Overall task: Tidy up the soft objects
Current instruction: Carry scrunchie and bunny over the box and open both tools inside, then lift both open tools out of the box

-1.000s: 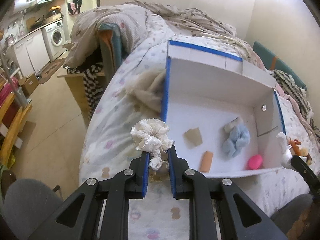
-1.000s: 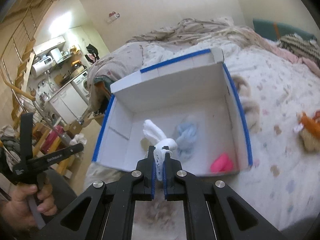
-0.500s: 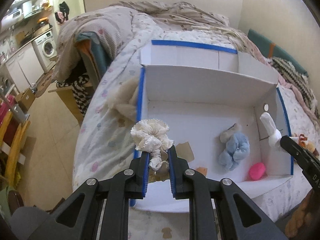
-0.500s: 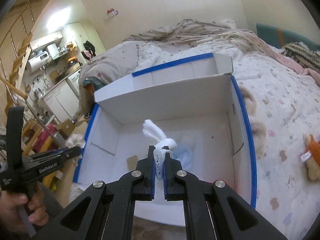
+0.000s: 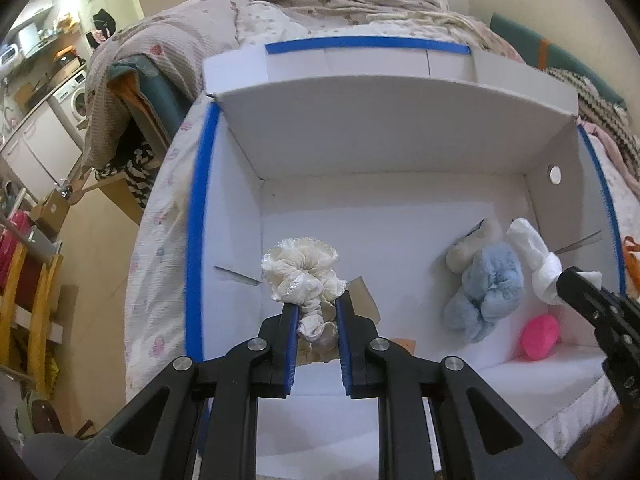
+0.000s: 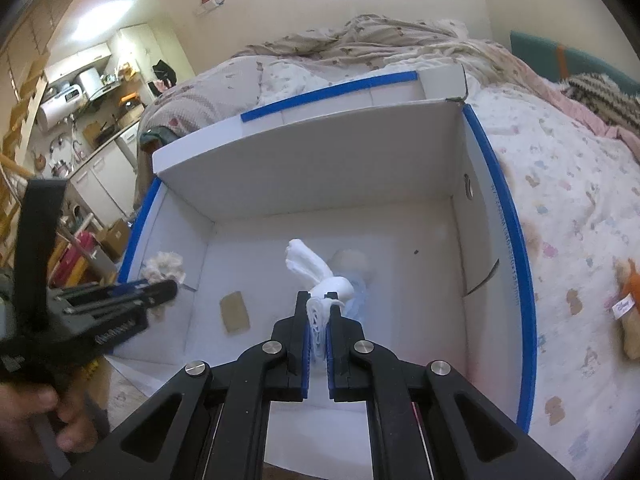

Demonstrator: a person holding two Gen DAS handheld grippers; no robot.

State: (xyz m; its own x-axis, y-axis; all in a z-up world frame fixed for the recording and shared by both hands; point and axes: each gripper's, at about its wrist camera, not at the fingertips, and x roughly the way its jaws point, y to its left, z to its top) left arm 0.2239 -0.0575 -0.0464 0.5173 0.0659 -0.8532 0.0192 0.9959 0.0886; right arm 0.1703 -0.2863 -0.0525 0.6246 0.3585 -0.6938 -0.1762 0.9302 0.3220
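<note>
The left gripper (image 5: 316, 312) is pinching a cream scrunchie (image 5: 300, 272) over the left part of the box (image 5: 376, 128). The right gripper (image 6: 318, 312) is clamping a white sock (image 6: 308, 266) over the box's middle. A blue plush (image 5: 486, 292), pink ball (image 5: 540, 336) and tan card (image 6: 235, 312) are lying inside the box, which is sitting on the bed (image 6: 568, 184).

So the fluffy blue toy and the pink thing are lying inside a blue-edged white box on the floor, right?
Not the floor: the white box sits on the bed, as the right wrist view shows. The fluffy blue toy and pink thing do lie inside it.
</note>
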